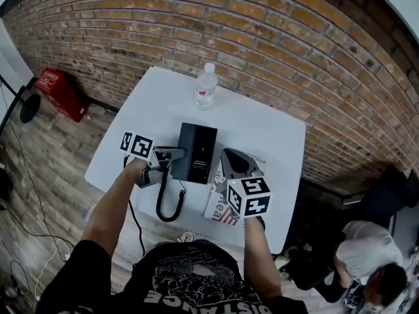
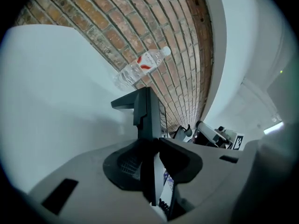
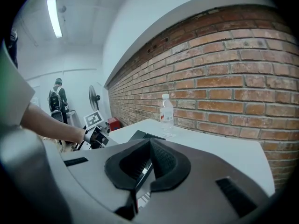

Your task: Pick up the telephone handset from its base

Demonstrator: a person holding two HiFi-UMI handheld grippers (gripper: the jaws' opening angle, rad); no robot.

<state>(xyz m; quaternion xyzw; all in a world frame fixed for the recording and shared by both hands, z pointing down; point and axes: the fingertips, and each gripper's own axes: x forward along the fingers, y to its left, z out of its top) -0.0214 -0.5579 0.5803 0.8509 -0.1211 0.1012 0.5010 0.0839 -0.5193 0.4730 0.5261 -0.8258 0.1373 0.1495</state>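
Note:
A black telephone [image 1: 203, 150] lies in the middle of the white table [image 1: 157, 103], its handset [image 1: 184, 150] along its left side. A coiled black cord [image 1: 169, 205] hangs off the front edge. My left gripper [image 1: 175, 154] reaches in from the left. In the left gripper view its pads press on the dark handset [image 2: 145, 111], which stands edge-on between them. My right gripper [image 1: 230, 157] rests just right of the telephone, jaws together with nothing between them. In the right gripper view the telephone [image 3: 142, 135] shows beyond the closed tips [image 3: 149, 146].
A clear water bottle [image 1: 205, 85] stands at the table's far side, near the brick wall. A printed booklet [image 1: 219, 209] lies under my right hand at the front edge. A red crate [image 1: 59, 90] sits on the floor at left. A person [image 1: 366, 257] crouches at the lower right.

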